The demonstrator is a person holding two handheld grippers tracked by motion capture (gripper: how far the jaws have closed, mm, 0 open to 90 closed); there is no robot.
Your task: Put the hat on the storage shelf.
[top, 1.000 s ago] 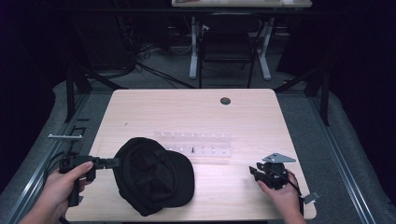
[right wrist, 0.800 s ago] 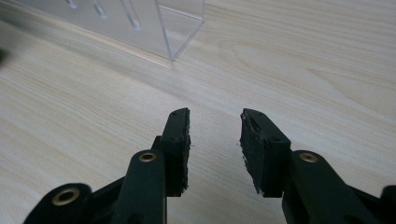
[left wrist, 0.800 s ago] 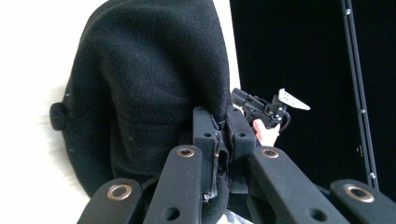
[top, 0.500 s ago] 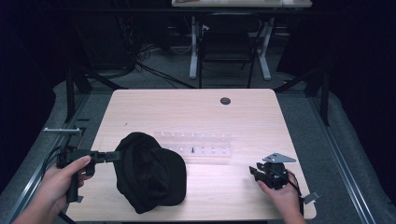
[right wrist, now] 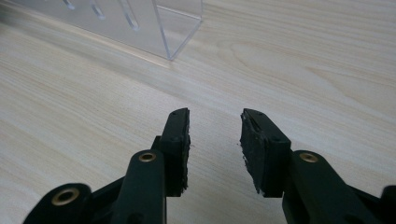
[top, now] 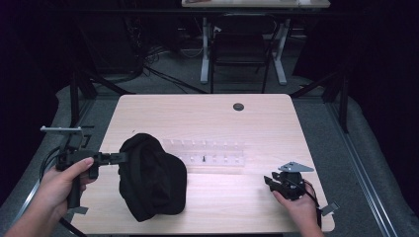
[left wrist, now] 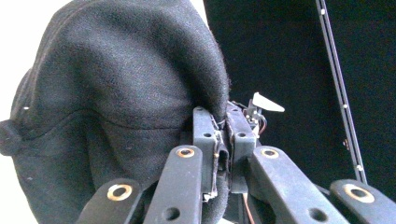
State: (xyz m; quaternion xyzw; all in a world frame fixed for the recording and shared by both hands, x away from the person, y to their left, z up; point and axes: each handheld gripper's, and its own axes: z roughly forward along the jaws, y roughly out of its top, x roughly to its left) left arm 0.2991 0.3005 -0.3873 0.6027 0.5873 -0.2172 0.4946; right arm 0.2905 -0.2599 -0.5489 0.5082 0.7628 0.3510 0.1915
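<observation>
The black cap hung at the table's front left part, its left edge pinched and lifted while its lower part drooped onto the wood near the front edge. The left gripper was clenched on the cap's fabric, jaws pressed tight with cloth squeezed between them; in the left gripper view the cap bulged up over the closed jaws of that gripper. The left hand held the tool just off the table's left edge.

Just behind the cap, across the middle of the table, lay a clear plastic rack with a row of slots; the cap covered its left end, and a small dark speck sat in it, too small to make out. A dark round hole sat near the back edge.

Near the front right corner, well apart from the cap, the right gripper rested low, released, holding nothing; its own view showed that gripper gaping over bare wood, with the rack's corner beyond, cut off by the frame.
</observation>
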